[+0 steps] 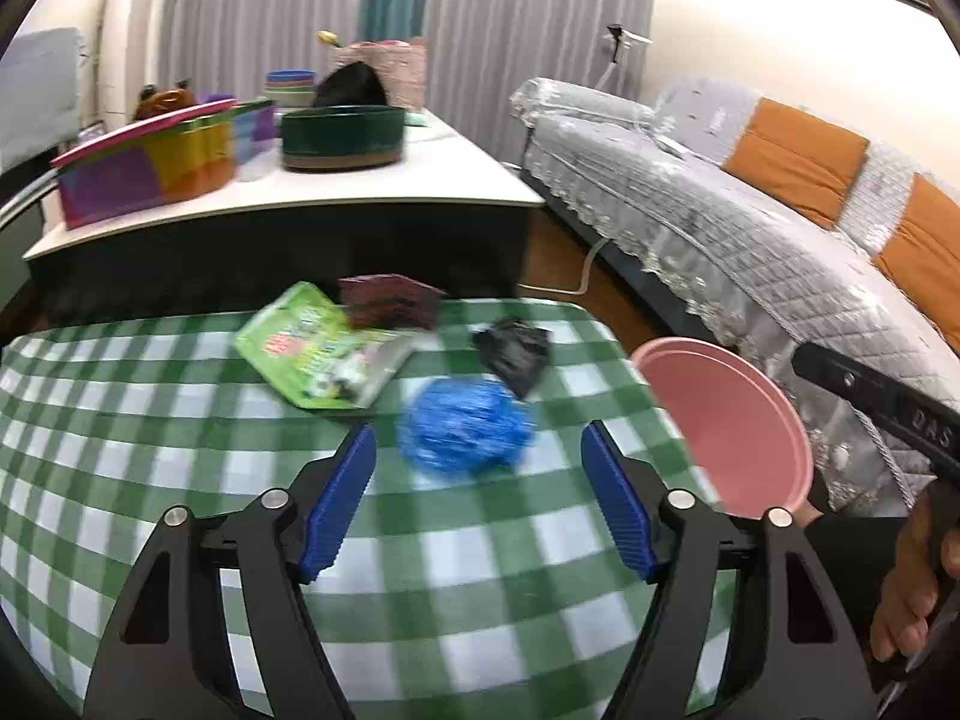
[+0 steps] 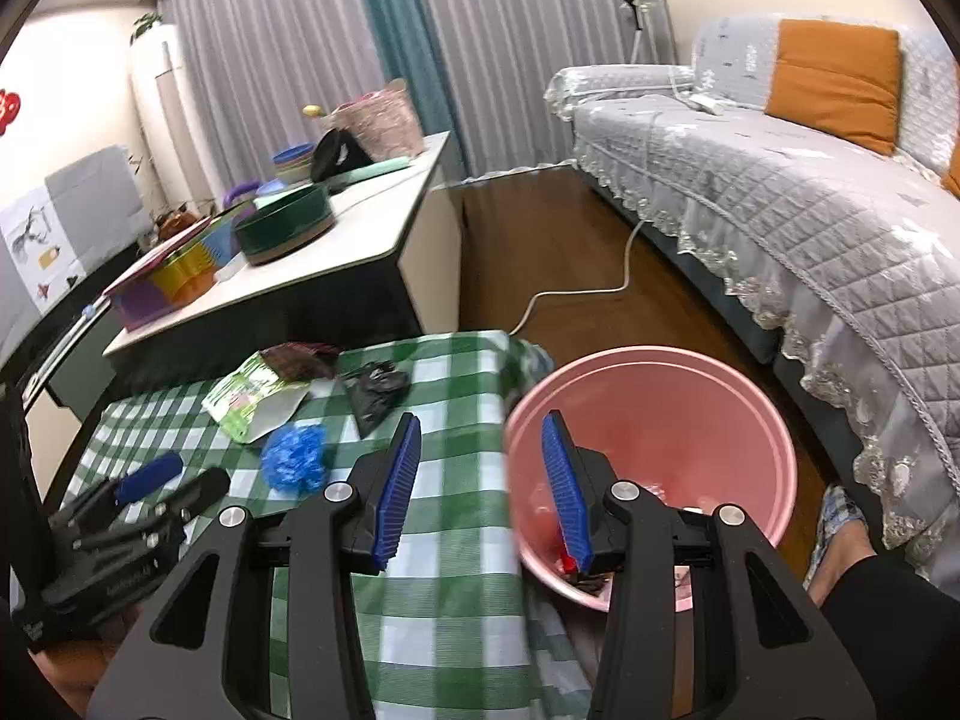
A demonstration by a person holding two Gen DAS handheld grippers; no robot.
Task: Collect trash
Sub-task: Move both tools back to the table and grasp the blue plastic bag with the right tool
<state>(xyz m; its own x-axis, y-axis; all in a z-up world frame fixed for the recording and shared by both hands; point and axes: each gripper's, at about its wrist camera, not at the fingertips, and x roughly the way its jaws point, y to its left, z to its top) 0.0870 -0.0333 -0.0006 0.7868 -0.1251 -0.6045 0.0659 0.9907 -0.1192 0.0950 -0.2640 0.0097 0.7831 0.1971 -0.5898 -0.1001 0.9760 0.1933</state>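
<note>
Crumpled blue trash wad point(image 1: 465, 433) on checked cloth point(image 1: 180, 450), left tongs point(image 1: 477, 450) and right tongs point(image 2: 480, 450) both wide

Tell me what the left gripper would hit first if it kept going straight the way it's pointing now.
Most likely the crumpled blue wad: it lies on the checked tablecloth just ahead of the open left gripper, roughly centred between its fingers. The picture is blurred, so height above the cloth is unclear.

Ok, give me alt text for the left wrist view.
The open left gripper points at a crumpled blue wad on a green checked tablecloth. Beyond lie a green packet and black scrap; a pink bin stands right.
</note>
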